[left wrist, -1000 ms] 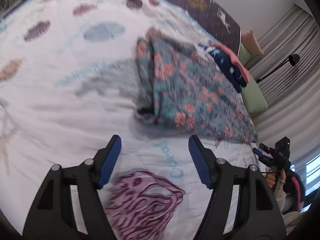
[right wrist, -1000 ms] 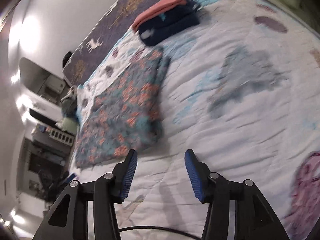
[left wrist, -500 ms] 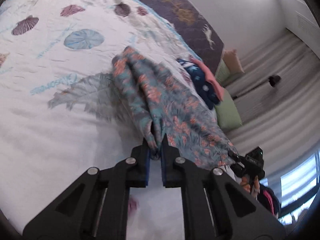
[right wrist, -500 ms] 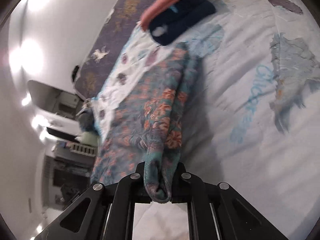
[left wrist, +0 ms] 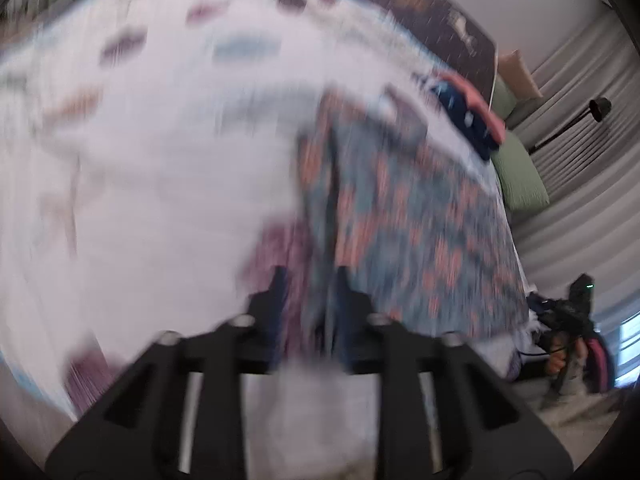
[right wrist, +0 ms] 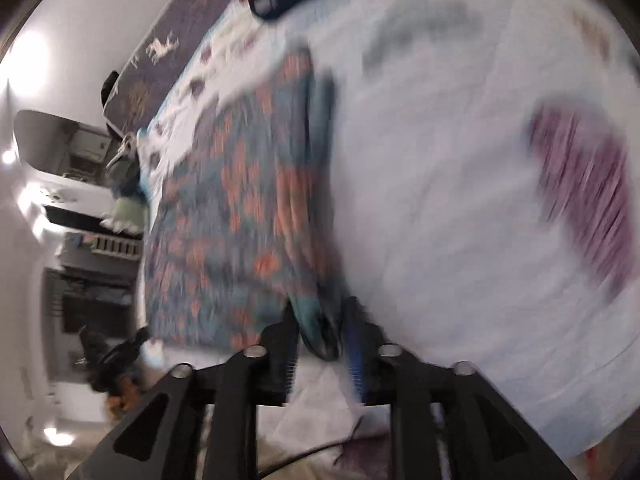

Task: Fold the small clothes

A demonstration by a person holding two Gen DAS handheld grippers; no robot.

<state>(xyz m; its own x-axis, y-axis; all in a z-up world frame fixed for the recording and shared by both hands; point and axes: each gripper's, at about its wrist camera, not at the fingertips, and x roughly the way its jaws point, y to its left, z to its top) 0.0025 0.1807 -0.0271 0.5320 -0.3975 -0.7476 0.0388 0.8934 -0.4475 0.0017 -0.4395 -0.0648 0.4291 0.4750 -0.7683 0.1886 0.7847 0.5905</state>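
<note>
With our left gripper (left wrist: pixel 308 288) and right gripper (right wrist: pixel 320 332) jaws opening around the floral garment (left wrist: pixel 408 216), its near edge may slip free and unfold across the bed (left wrist: pixel 160 160).

teal garment (left wrist: pixel 400 216) with coral flowers, white bedspread (left wrist: pixel 160 168) with seemingly purple shell prints, blurred
</note>
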